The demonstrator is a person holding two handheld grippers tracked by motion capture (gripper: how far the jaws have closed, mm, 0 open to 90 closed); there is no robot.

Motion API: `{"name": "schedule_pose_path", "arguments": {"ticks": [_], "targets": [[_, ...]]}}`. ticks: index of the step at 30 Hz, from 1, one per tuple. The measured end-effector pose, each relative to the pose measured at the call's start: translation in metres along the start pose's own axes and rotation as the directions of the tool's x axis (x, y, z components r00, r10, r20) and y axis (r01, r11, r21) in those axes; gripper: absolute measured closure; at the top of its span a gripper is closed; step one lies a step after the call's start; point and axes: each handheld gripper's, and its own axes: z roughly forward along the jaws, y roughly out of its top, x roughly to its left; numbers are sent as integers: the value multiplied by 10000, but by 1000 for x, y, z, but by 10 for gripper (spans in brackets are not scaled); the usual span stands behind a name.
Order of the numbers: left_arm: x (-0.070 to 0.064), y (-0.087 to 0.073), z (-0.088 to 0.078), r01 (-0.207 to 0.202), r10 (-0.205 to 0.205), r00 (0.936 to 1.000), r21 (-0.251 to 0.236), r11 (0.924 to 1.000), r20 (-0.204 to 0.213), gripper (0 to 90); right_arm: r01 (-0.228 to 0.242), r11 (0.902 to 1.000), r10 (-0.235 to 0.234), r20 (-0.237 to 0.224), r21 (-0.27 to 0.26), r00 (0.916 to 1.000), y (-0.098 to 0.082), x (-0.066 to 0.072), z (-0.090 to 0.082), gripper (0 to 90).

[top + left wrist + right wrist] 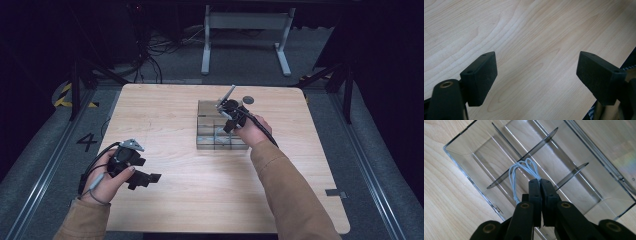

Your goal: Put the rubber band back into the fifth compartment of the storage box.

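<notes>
closed tight on a bundle of pale looped cord (524, 173), our right claw (540, 182) hangs it over the clear divided tray (461, 157), compartment straight below, while our left claw (536, 75) waits open over bare table (529, 30).

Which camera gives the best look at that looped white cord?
The right gripper view: the looped white cord is pinched in the right claw over the clear divided box. The high view only hints at it; the left gripper view faces bare table.
</notes>
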Motion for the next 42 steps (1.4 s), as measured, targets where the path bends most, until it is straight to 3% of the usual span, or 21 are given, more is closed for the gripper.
{"name": "schedule_pose_path", "arguments": {"ticks": [22, 42], "targets": [[-1, 0, 1, -19, 18, 10000, 40, 10000, 12, 178, 71, 9985, -56, -279, 549, 9996, -6, 6, 16, 879], [-1, -1, 0, -1, 1, 10000, 52, 10000, 24, 178, 130, 9985, -119, -197, 528, 9997, -5, 6, 28, 851]]}}
